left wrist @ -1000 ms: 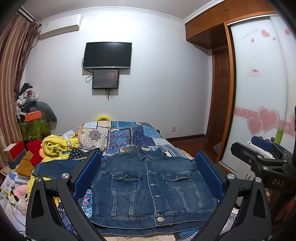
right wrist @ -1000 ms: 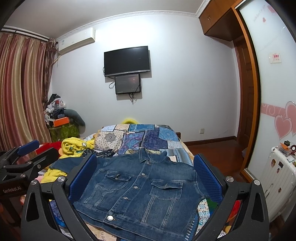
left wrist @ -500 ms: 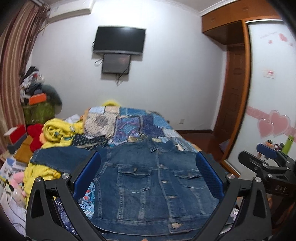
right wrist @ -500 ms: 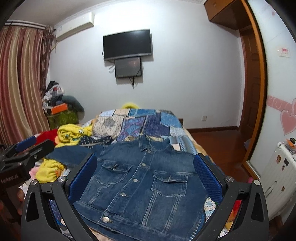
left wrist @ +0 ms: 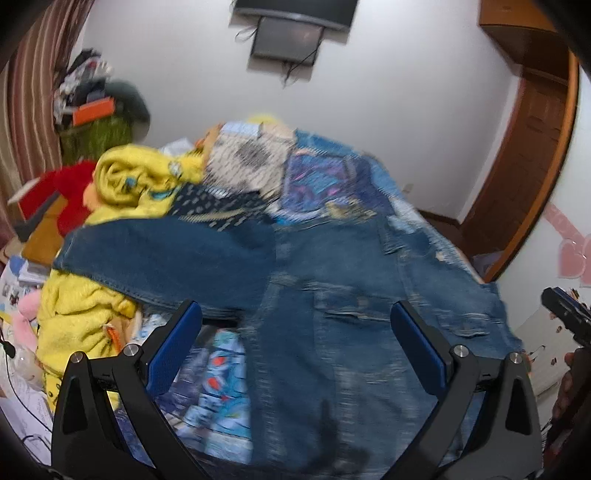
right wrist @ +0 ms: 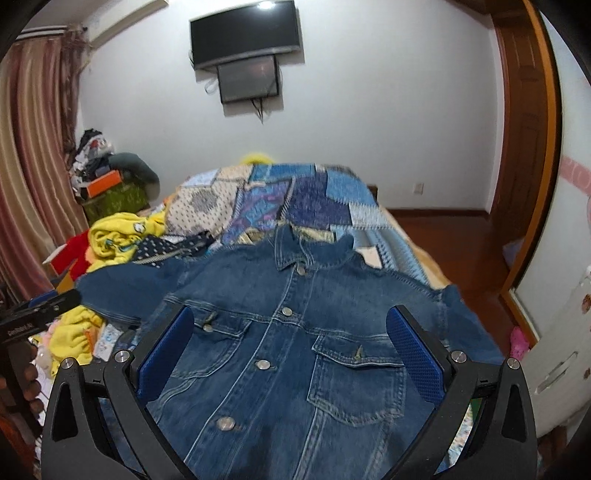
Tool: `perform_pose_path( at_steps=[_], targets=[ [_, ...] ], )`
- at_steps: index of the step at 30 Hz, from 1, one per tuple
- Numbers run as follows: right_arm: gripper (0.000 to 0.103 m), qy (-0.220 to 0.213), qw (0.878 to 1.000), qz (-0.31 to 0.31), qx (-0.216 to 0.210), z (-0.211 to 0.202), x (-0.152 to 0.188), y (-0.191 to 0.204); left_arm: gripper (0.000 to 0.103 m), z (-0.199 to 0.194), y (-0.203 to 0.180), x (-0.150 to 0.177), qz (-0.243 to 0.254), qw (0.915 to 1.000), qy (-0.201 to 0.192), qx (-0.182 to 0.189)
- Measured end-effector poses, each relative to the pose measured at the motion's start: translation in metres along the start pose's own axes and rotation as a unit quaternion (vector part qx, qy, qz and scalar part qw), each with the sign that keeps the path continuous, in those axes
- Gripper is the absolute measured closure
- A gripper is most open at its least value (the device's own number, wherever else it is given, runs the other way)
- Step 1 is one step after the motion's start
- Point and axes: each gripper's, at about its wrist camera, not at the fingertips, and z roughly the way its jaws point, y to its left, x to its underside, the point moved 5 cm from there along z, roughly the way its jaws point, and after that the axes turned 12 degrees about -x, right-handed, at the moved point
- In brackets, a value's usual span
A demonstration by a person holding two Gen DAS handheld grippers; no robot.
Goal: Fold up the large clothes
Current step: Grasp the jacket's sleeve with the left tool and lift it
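Note:
A blue denim jacket (right wrist: 295, 350) lies front up and buttoned on the bed, collar at the far end. Its left sleeve (left wrist: 162, 254) stretches out to the left over yellow clothes. It also shows, blurred, in the left wrist view (left wrist: 351, 314). My left gripper (left wrist: 295, 339) is open and empty, above the jacket's left side near the sleeve. My right gripper (right wrist: 288, 350) is open and empty, above the jacket's chest, a pocket (right wrist: 354, 384) by its right finger. Each gripper shows at the other view's edge: the right one (left wrist: 565, 314), the left one (right wrist: 37, 310).
A patchwork quilt (right wrist: 295, 199) covers the bed behind the jacket. Yellow clothes (left wrist: 129, 177) and a red item (left wrist: 70, 192) are piled at the left. A wardrobe door (right wrist: 524, 147) stands at the right, a TV (right wrist: 243, 33) on the far wall.
Both grippers have moved forward and tilted down over the jacket. The left view has swung left towards the sleeve and is motion blurred. Both stay open.

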Motion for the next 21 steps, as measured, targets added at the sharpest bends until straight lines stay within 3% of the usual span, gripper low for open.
perform_pose_path(
  at_steps=[5,8,12,14,18,21],
  targets=[
    [0.0,0.054,0.997,0.044,0.016,0.042,0.009,-0.022,0.0,0.06,0.062,0.005,-0.017,0.9978,0.048,-0.042],
    [0.0,0.081,0.994,0.065,0.029,0.062,0.016,-0.033,0.0,0.094,0.096,0.013,-0.049,0.9945,0.082,-0.044],
    [0.0,0.097,0.991,0.081,0.042,0.074,0.023,-0.043,0.002,0.137,0.13,0.028,-0.092,0.9854,0.142,-0.018],
    [0.0,0.107,0.99,0.08,0.051,0.082,0.025,-0.047,0.008,0.157,0.144,0.034,-0.128,0.9773,0.169,-0.002],
    [0.0,0.127,0.987,0.085,0.048,0.095,0.028,-0.051,0.011,0.186,0.162,0.04,-0.178,0.9656,0.188,0.023],
    [0.0,0.139,0.985,0.092,0.038,0.102,0.03,-0.05,0.02,0.203,0.168,0.039,-0.203,0.9586,0.196,0.041]
  ],
)
